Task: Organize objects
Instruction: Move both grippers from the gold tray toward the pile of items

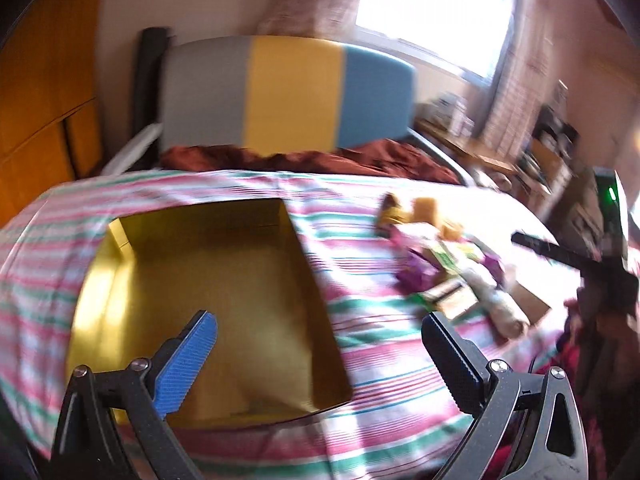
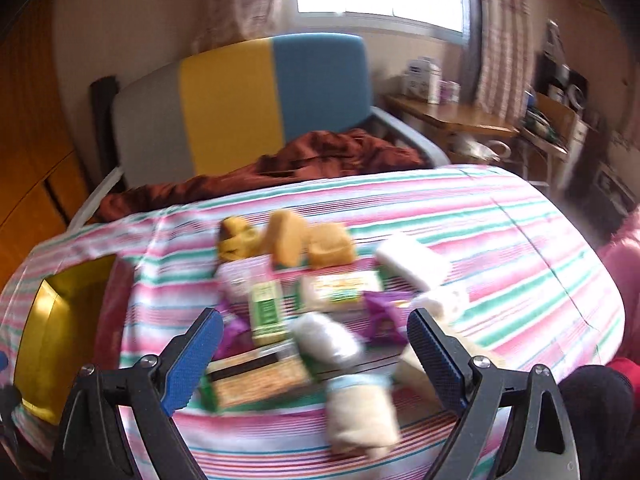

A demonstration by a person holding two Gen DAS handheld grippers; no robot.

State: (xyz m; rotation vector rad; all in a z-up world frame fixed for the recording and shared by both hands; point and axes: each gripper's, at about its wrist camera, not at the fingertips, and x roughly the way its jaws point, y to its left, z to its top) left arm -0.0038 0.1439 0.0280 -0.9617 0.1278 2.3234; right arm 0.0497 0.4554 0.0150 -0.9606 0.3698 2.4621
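**Snack pile, both claws empty**

Snack pile [image 2: 312, 304] sits mid-frame on striped cloth [image 2: 500, 240], blurred. Yellow box [image 1: 208, 288] centre-left in left view, empty-looking. Left gripper [image 1: 320, 364] jaws wide apart, holding nothing; right gripper [image 2: 316, 360] likewise, over the pile.

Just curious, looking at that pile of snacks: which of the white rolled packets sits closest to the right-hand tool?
The cream roll with the pale blue band, lowest in the right wrist view, just ahead of the open fingers. The other white rolls lie farther up the striped cloth.
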